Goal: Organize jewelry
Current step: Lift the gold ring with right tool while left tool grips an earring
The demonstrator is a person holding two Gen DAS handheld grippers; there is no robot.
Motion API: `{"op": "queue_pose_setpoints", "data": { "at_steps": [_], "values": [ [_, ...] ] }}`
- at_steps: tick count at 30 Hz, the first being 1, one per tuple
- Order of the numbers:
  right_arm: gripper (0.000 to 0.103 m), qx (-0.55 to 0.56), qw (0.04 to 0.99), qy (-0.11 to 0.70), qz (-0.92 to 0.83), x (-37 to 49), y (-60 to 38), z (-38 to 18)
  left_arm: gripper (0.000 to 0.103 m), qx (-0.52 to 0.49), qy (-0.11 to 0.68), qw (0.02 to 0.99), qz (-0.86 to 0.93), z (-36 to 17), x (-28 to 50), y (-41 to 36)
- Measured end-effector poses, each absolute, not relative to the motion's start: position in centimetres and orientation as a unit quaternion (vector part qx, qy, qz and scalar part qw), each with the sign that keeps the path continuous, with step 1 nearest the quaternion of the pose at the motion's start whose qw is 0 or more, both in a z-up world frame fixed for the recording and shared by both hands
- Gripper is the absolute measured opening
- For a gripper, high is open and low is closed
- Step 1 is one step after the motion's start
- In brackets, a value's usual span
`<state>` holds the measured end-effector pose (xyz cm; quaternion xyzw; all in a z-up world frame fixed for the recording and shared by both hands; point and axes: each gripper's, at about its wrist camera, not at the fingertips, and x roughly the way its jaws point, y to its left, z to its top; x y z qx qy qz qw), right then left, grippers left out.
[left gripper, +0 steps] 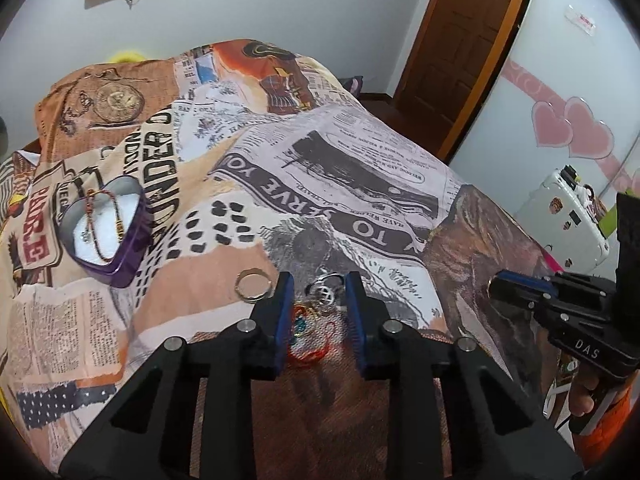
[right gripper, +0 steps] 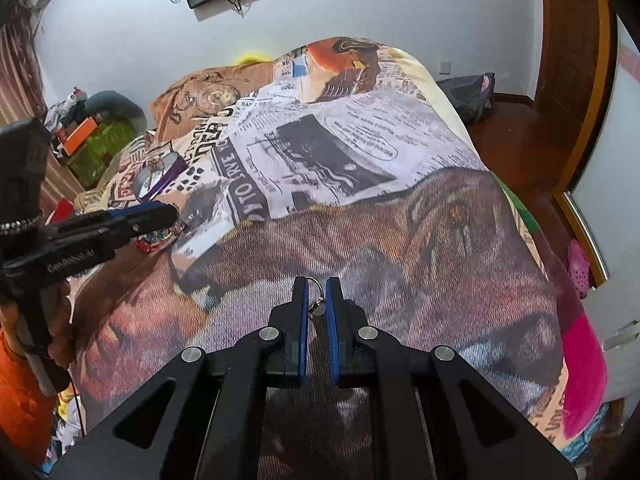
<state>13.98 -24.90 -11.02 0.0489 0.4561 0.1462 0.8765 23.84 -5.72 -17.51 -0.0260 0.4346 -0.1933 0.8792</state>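
Observation:
A purple heart-shaped tin [left gripper: 105, 227] lies open on the bed at the left, with thin chains inside it; it also shows small in the right wrist view [right gripper: 158, 178]. My left gripper [left gripper: 319, 285] is open, its jaws either side of a heap of jewelry [left gripper: 316, 320]: a red beaded bangle, coloured pieces and a silver charm [left gripper: 325, 291]. A plain ring-shaped bangle [left gripper: 252, 285] lies just left of the left finger. My right gripper [right gripper: 316, 292] is shut on a small hoop earring [right gripper: 318, 298] with a charm, held above the brown part of the cover.
The bed is covered by a newspaper-print blanket [left gripper: 340, 184]. A wooden door [left gripper: 460, 40] and a wardrobe with pink hearts [left gripper: 572, 128] stand at the right. A white suitcase [left gripper: 564, 216] sits beside the bed. Clutter and a green box [right gripper: 100, 148] lie at the left.

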Motion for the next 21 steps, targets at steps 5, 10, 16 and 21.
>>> {"op": "queue_pose_setpoints", "data": {
  "at_steps": [5,10,16,21],
  "values": [
    [0.008,0.052,0.879,0.450,0.150,14.5,-24.9,-10.7,0.019,-0.016,0.435,0.878,-0.197,-17.7,23.9,-6.3],
    [0.008,0.055,0.882,0.442,0.151,14.7,-25.0,-10.2,0.019,-0.012,0.427,0.883,-0.195,-17.4,23.7,-6.3],
    [0.008,0.056,0.888,0.431,0.152,14.7,-24.8,-9.1,0.019,-0.025,0.405,0.892,-0.198,-15.6,23.1,-5.8],
    [0.008,0.054,0.897,0.410,0.155,14.7,-24.1,-7.3,0.019,-0.030,0.380,0.904,-0.193,-13.5,22.2,-4.7]
  ]
}}
